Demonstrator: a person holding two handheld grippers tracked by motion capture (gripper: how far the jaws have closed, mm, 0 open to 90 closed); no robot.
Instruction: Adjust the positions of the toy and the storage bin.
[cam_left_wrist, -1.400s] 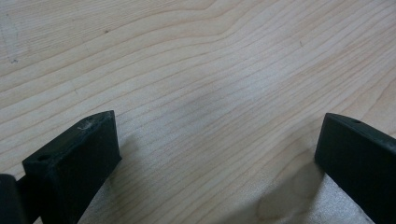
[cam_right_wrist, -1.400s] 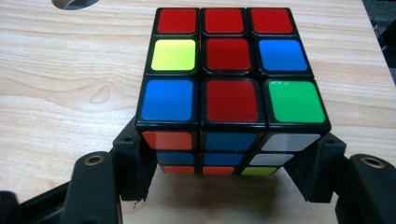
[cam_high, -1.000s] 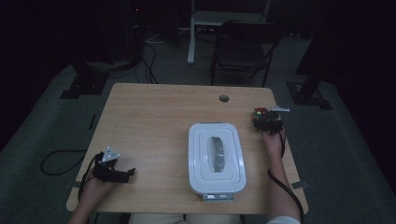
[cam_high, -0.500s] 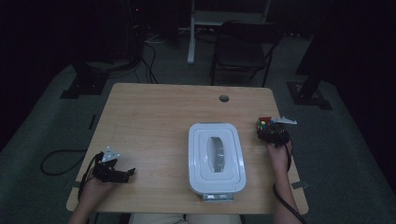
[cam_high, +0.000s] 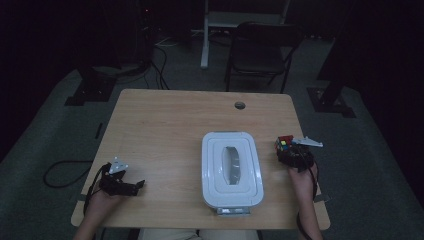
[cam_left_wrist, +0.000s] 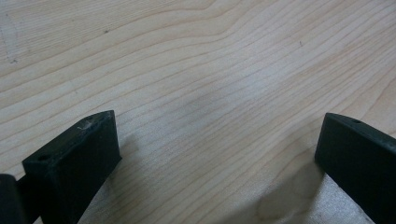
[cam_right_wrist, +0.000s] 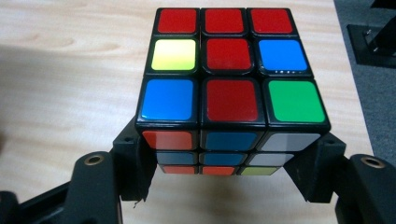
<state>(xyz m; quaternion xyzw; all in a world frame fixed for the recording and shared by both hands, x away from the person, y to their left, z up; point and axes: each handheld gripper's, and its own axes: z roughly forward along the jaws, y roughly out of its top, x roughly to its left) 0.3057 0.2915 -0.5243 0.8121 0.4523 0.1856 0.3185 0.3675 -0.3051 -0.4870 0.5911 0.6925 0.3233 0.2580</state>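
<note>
A scrambled puzzle cube with a mostly red top face is clamped between the black jaws of my right gripper. In the high view that cube and right gripper hover at the table's right side, just right of a white lidded box. The left gripper rests near the table's front left corner. Its jaws stand wide apart over bare wood, with nothing between them.
The wooden table has a cable hole at the back. A dark chair stands behind the table. A cable lies on the floor at the left. The right table edge is close to the cube.
My right gripper has carried the cube toward the front of the table, along the box's right side. The left gripper has stayed where it was.
</note>
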